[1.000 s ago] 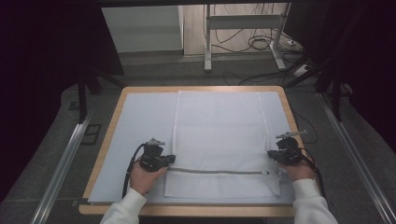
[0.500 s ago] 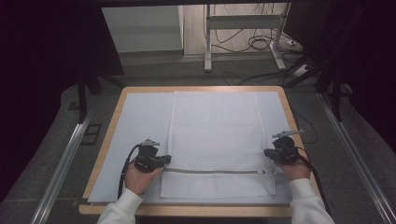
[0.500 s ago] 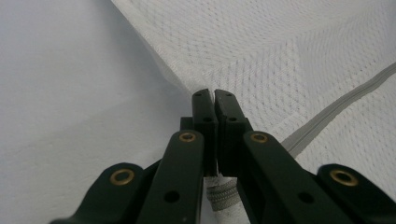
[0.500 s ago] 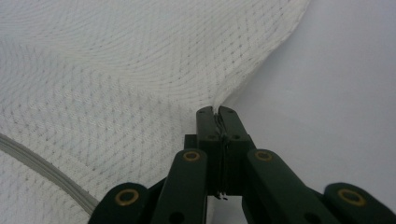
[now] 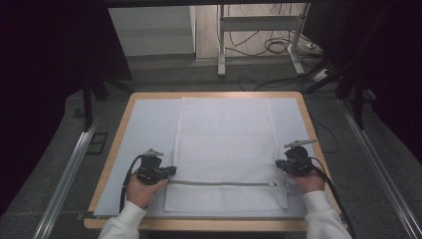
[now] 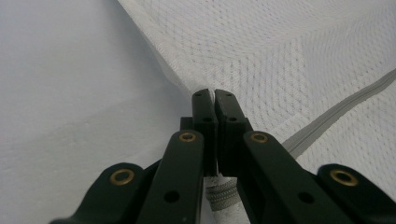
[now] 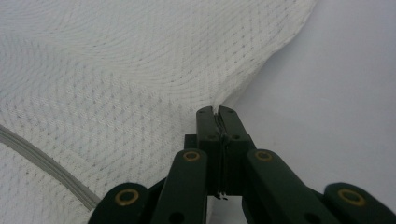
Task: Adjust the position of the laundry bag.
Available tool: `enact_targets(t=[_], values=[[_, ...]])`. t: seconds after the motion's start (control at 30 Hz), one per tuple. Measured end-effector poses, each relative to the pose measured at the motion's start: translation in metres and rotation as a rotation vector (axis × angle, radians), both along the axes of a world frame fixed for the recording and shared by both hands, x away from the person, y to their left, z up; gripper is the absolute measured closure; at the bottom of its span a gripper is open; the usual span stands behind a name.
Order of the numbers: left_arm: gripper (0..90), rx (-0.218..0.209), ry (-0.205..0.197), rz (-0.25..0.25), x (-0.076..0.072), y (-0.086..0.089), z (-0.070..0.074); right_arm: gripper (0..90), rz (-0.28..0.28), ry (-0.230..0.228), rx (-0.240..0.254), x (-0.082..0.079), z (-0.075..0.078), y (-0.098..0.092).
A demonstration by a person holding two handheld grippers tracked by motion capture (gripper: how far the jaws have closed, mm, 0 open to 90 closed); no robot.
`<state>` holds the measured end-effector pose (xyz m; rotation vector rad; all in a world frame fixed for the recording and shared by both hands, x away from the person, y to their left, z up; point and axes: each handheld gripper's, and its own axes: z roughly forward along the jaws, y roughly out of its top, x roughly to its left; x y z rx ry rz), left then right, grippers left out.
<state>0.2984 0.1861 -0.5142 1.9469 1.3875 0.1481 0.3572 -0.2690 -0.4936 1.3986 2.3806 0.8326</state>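
Since we pinch the white mesh bag by its side edges near the zipper, left gripper and right gripper fingers clamped on fabric, it should handle light, limp and stretchy, flat on the counter.

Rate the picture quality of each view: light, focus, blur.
High view: the table is evenly lit, its surroundings fall into near black, and the white mesh bag looks soft, without glare. Left gripper view: mesh weave near the left tongs is crisp, their bases blur. Right gripper view: dimmer and greyer, the weave is sharp around the right tongs.
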Motion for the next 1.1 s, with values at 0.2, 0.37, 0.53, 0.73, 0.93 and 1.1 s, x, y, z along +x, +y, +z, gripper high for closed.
enact_targets(t=[0.2,0.37,0.53,0.73,0.93,1.1], values=[[89.0,-0.001,-0.002,0.017,-0.004,0.011,-0.001,88.2,0.025,-0.003,-0.004,-0.002,0.000,0.010],[89.0,0.002,0.005,0.031,-0.007,0.021,-0.004,88.2,0.043,0.001,0.007,-0.003,-0.001,0.018],[89.0,0.005,0.003,0.041,-0.009,0.028,-0.005,88.2,0.061,-0.002,-0.001,-0.005,-0.001,0.026],[89.0,0.012,0.007,0.059,-0.013,0.039,-0.008,88.2,0.091,-0.001,-0.013,-0.008,-0.004,0.038],[88.9,0.012,0.014,0.069,-0.011,0.044,-0.012,88.2,0.105,0.011,0.006,-0.009,-0.005,0.041],[88.6,0.019,0.018,0.068,-0.013,0.046,-0.014,88.2,0.115,0.013,-0.004,-0.007,-0.006,0.044]])
